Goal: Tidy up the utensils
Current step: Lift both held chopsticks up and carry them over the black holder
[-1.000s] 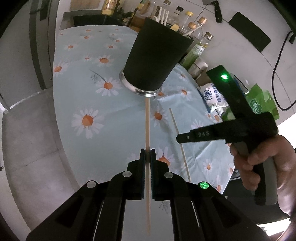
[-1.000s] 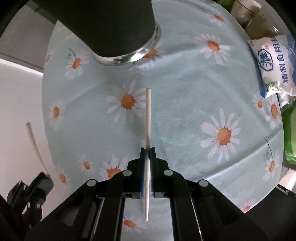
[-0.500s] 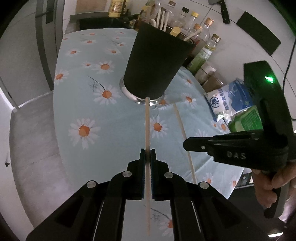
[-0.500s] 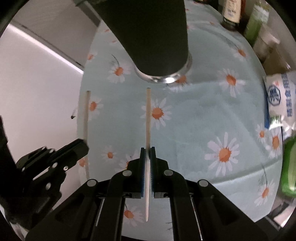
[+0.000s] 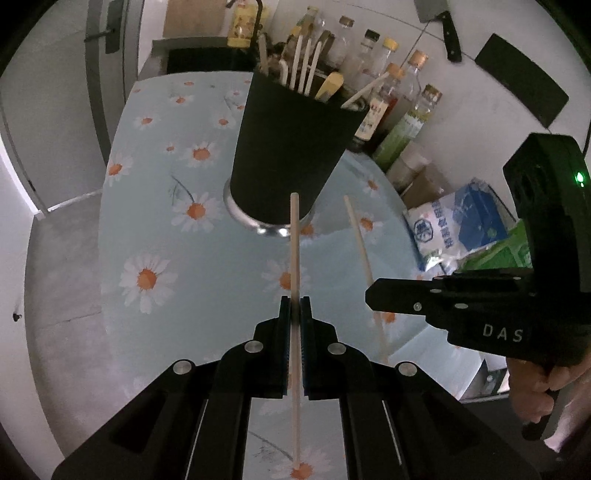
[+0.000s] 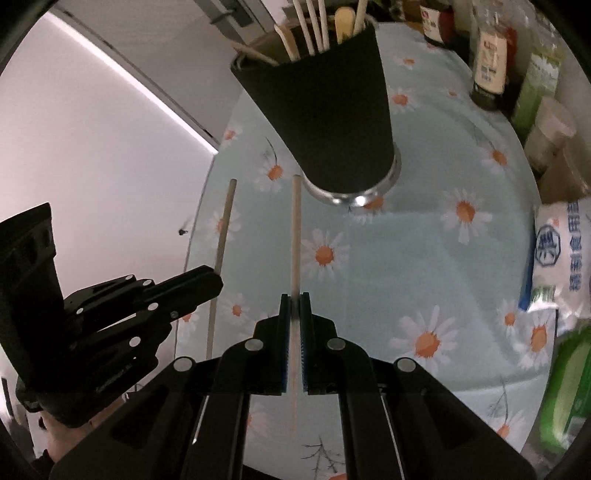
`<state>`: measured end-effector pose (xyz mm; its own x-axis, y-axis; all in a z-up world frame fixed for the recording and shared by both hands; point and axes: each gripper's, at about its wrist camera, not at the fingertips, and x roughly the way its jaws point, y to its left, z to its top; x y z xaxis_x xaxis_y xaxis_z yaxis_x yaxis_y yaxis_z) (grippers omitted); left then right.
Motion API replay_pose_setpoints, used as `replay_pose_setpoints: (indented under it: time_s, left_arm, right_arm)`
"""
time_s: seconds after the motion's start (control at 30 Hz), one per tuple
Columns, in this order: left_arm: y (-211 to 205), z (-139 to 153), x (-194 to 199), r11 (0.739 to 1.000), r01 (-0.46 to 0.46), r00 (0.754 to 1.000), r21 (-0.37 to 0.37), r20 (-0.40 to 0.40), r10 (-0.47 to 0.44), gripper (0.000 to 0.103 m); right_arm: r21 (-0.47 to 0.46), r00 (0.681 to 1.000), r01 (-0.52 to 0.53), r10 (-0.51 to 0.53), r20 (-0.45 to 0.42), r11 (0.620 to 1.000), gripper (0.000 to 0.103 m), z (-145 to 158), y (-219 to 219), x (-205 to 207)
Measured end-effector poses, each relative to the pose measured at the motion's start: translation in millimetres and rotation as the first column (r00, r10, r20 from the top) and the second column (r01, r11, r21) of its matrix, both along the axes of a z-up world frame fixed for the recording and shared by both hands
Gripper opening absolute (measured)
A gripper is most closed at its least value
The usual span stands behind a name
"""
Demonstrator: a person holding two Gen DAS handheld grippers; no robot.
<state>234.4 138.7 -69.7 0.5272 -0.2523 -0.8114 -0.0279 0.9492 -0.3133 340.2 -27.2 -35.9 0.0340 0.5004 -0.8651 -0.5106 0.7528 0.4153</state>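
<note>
holding one wooden chopstick in each gripper, we are working above the daisy-print tablecloth (image 5: 155, 229). nearest to us, the left gripper (image 5: 294, 306) is clamped tight on the left chopstick (image 5: 294, 251), its jaws pressed together around the shaft partway along, the long front part pointing at the base of the black utensil holder (image 5: 291, 147). the right gripper (image 6: 294, 302) is gripping the right chopstick (image 6: 296, 236) the same way, jaws closed on the shaft, tip aiming just left of the holder's steel foot. both sticks are off the cloth and running almost side by side, close but apart.

further out, the holder is standing upright on the cloth, already crowded with other chopsticks (image 6: 314, 26) and a flat wooden utensil fanning out of its rim. behind it, sauce bottles (image 5: 391, 92) are lining the wall, and a blue-and-white salt bag (image 5: 439, 229) is lying at the right edge.

we are judging the risks ahead. both tips are sitting well below the rim, so pushing forward without lifting would be ramming the holder's side and possibly tipping it toward the bottles. the thin round shafts could be pivoting in the pads if a tip is catching on the rim or on the sticks already inside. bringing both grippers over the narrow opening together is also inviting a collision between them, or a crossing of the two sticks.
</note>
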Motion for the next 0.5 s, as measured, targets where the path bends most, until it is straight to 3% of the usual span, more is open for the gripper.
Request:
replay_pose_setpoints:
  time_s: [0.27,0.5]
  left_arm:
    - [-13,23,8,0.997,-0.074,0.995,-0.003,0.070,0.074,0.004]
    - [-14,49,14,0.992,-0.125,0.979,-0.027,0.157,0.128,0.004]
  right_arm:
    - [0.137,0.995,-0.077,0.068,0.073,0.988,0.006,27,-14,9]
    - [0.254,0.987,-0.087,0.049,0.153,0.963,0.006,54,-22,24]
